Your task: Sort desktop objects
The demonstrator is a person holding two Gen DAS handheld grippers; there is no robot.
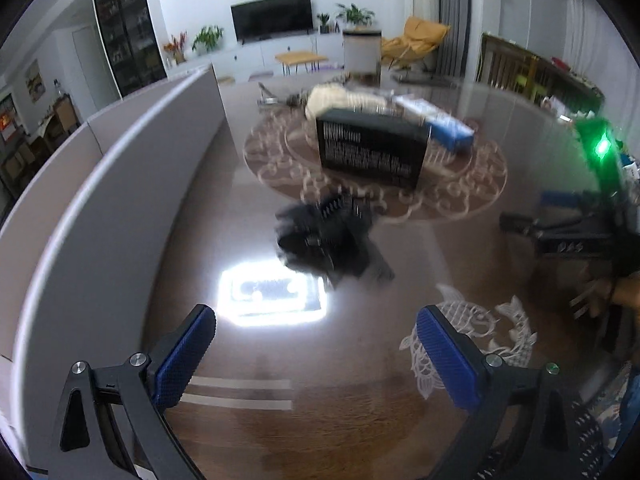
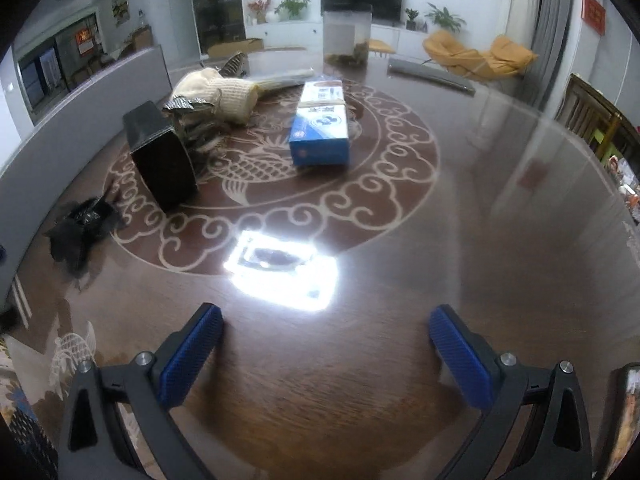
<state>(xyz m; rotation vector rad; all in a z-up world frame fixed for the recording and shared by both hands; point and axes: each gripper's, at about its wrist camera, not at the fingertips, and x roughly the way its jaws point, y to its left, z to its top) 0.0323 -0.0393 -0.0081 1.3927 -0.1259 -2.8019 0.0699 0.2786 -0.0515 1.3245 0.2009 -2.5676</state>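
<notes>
On the glossy round brown table lie a black box, a blue and white box, a cream knitted thing and a black hair clip with fabric. In the left wrist view the black hair clip lies just beyond my open left gripper, with the black box further back. My right gripper is open over bare table, nothing between its blue pads. The right gripper's black frame with a green light shows at the right edge of the left wrist view.
A grey curved panel runs along the table's left side. A clear container stands at the far edge. A ceiling lamp's glare reflects near the grippers. Crumpled silver wrappers lie beside the black box. Chairs, a television and plants stand behind.
</notes>
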